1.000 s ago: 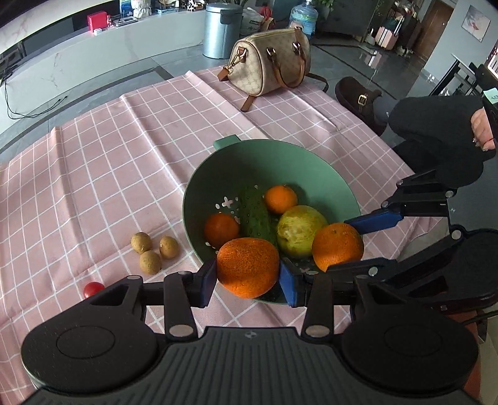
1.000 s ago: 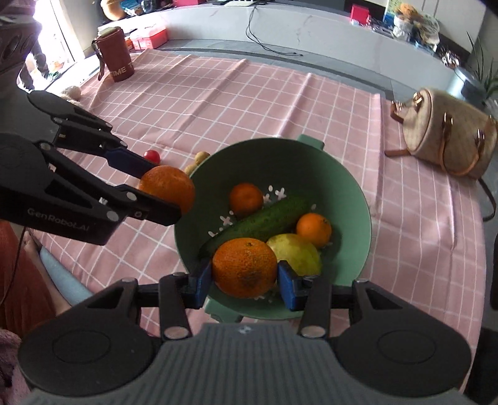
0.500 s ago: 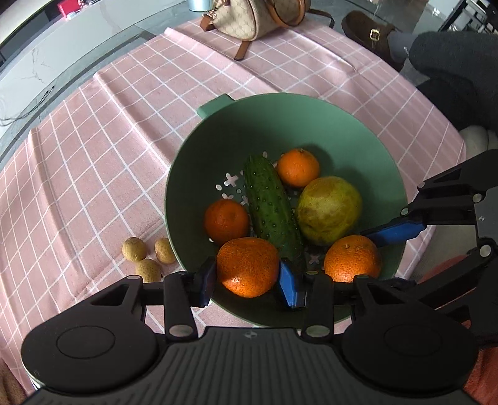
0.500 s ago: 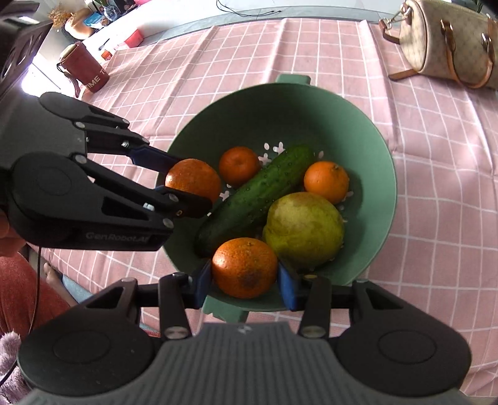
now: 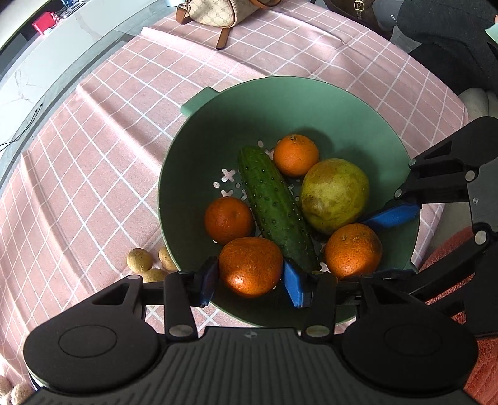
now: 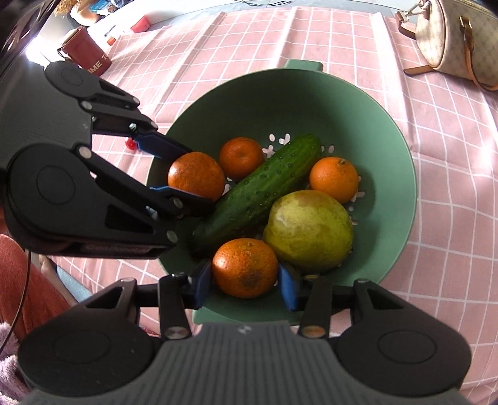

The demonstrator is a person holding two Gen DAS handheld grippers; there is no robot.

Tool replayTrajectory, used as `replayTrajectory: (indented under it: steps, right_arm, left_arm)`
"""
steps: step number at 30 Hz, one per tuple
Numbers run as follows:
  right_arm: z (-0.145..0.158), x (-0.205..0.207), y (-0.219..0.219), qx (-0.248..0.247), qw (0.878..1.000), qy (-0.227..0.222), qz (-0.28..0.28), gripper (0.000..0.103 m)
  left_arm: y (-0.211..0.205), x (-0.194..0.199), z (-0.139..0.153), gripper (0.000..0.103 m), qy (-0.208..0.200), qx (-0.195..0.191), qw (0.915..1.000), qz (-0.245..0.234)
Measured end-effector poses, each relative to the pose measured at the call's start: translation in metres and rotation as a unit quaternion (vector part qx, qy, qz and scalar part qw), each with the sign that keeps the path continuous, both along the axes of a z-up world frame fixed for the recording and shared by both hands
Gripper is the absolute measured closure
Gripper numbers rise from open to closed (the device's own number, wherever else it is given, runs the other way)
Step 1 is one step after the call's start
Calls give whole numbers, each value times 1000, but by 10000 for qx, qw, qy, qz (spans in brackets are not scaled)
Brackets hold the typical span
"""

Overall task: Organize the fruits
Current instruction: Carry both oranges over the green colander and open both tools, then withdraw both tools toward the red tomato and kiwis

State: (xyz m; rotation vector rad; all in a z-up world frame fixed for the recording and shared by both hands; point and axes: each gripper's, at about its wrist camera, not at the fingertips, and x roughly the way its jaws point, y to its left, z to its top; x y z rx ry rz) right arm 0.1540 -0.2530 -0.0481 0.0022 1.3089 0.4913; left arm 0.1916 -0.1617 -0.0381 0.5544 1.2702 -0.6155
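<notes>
A green colander bowl [image 5: 311, 102] [image 6: 389, 140] on the pink checked cloth holds a cucumber [image 5: 274, 208] [image 6: 258, 187], a yellow-green pear [image 5: 334, 194] [image 6: 308, 230] and two loose oranges [image 5: 295, 154] [image 5: 228, 219]. My left gripper [image 5: 250, 277] is shut on an orange [image 5: 250, 266] inside the bowl's near side; it also shows in the right wrist view [image 6: 196, 176]. My right gripper [image 6: 246, 280] is shut on another orange [image 6: 245, 267], low in the bowl beside the pear; it shows in the left wrist view [image 5: 353, 250].
Three small brown fruits [image 5: 140, 260] lie on the cloth left of the bowl. A small red fruit [image 6: 130, 144] lies behind the left gripper. A beige handbag [image 5: 211, 12] [image 6: 454, 40] sits at the far side, a red mug [image 6: 90, 56] at the far left.
Both grippers have moved down and forward with their oranges, from above the bowl's rim to low inside the bowl. Both stay shut.
</notes>
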Motion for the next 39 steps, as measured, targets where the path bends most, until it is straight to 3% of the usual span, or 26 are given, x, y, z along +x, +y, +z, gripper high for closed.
replayTrajectory:
  steps: [5,8,15,21,26,31,35,37,39]
  right_arm:
    - [2,-2,-1,-57,10000,-55,10,59]
    - [11,-8,-4,-4,9999,-167,-20,48]
    - [33,-15,-2,-26,9988,-483,-27,48]
    - [53,-27,9,-55,9943,-1063,-24,48]
    - [64,-36,31,-51,9871,-1562,337,49]
    - [74,-38,64,-101,9748,-2027,931,58]
    - [72,-34,92,-176,9654,-2182,1418,65]
    - [70,-31,104,-254,9612,-2228,1609,74]
    - [66,-27,115,-255,9579,-2244,1775,75]
  left_arm:
    - [2,-2,5,42,-55,-94,9999,32]
    - [4,-5,14,39,-179,-124,9998,12]
    - [18,-14,44,39,-503,-461,9975,156]
    - [48,-24,68,39,-816,-774,9929,391]
    - [80,-27,72,39,-920,-850,9905,566]
    - [115,-29,65,39,-1027,-734,9893,733]
    - [139,-32,55,39,-1110,-669,9883,805]
    - [149,-33,49,40,-1132,-654,9878,845]
    - [159,-33,42,40,-1118,-678,9874,887]
